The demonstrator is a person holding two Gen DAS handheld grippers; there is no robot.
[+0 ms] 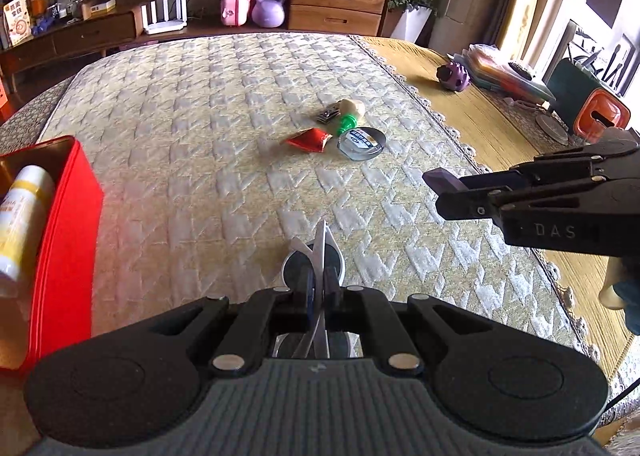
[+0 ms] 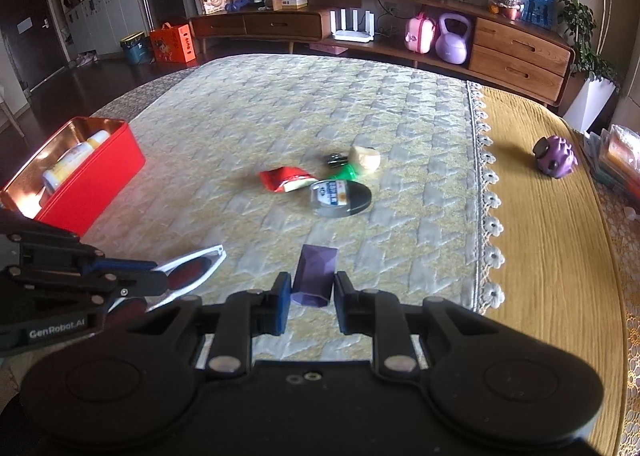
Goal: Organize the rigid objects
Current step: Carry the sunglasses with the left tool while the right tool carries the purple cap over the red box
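My left gripper [image 1: 316, 288] is shut on white-framed sunglasses [image 1: 316, 252], held above the bed; they also show in the right wrist view [image 2: 192, 270]. My right gripper [image 2: 310, 298] is shut on a purple block [image 2: 314, 272], seen from the side in the left wrist view [image 1: 442, 180]. A red tin box [image 2: 100, 180] with white-yellow bottles [image 1: 24, 212] stands at the left. In the middle of the quilt lie a red snack packet [image 2: 286, 179], a clear flat container [image 2: 340, 198], a green-capped item [image 2: 344, 174], a beige lump [image 2: 364, 159] and a metal clip [image 2: 336, 159].
The quilted bed cover [image 2: 280, 116] ends in a lace edge [image 2: 486, 176]; beyond it is a yellow mat with a purple toy [image 2: 554, 160] and stacked folders [image 2: 616, 160]. A wooden sideboard [image 2: 360, 32] runs along the back.
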